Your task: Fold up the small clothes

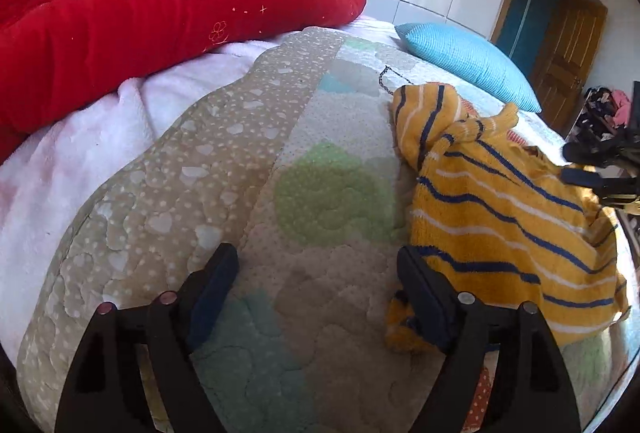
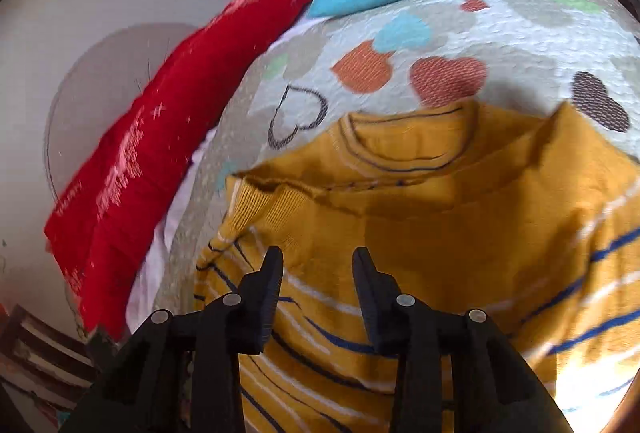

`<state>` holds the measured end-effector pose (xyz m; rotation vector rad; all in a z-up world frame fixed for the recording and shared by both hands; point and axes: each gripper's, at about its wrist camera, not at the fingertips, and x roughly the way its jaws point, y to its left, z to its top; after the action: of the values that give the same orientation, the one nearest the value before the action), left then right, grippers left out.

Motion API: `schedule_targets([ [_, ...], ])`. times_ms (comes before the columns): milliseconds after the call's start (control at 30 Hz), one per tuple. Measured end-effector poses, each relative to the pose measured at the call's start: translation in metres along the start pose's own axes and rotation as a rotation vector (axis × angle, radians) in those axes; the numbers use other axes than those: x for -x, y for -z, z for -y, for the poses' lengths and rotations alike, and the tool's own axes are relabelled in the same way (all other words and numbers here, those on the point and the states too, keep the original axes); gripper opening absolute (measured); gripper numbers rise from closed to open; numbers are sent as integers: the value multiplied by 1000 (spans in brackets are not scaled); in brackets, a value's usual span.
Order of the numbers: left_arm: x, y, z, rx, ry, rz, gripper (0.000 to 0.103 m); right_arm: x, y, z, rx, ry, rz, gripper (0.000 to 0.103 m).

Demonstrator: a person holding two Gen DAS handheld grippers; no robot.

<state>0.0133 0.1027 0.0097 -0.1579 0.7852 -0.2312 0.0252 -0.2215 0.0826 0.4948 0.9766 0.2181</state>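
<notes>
A small yellow sweater (image 1: 500,209) with blue and white stripes lies rumpled on the quilt at the right of the left wrist view, one sleeve bunched toward the pillow. My left gripper (image 1: 318,265) is open and empty over the quilt, its right finger next to the sweater's near corner. In the right wrist view the sweater (image 2: 440,233) fills the lower half, collar away from me. My right gripper (image 2: 318,265) is open and empty just above its striped body. The right gripper also shows at the right edge of the left wrist view (image 1: 580,165).
The bed has a heart-patterned quilt (image 1: 320,193) and a white fleece blanket (image 1: 80,153). A red blanket (image 1: 140,21) lies at the head, a blue pillow (image 1: 468,61) beside it. White wardrobes and a wooden door (image 1: 568,49) stand beyond.
</notes>
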Motion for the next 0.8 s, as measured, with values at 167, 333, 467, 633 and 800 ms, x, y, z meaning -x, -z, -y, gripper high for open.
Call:
schedule_targets([
  [167,0,1,-5,24,39,26,82,-89,-6,-47,162,126,-69,42],
  [333,0,1,-6,35,62,34,82,-135,-23,-93,305,245,-66,42],
  [467,-1,1,-7,36,61,32,82,-162,-32,-114,394,304,-126,42],
  [633,-1,1,-4,29,50,26,82,-124,-35,-120,394,246,-48,44],
  [800,-2,1,-4,21,38,21,82,-47,-24,-79,331,215,29,53],
])
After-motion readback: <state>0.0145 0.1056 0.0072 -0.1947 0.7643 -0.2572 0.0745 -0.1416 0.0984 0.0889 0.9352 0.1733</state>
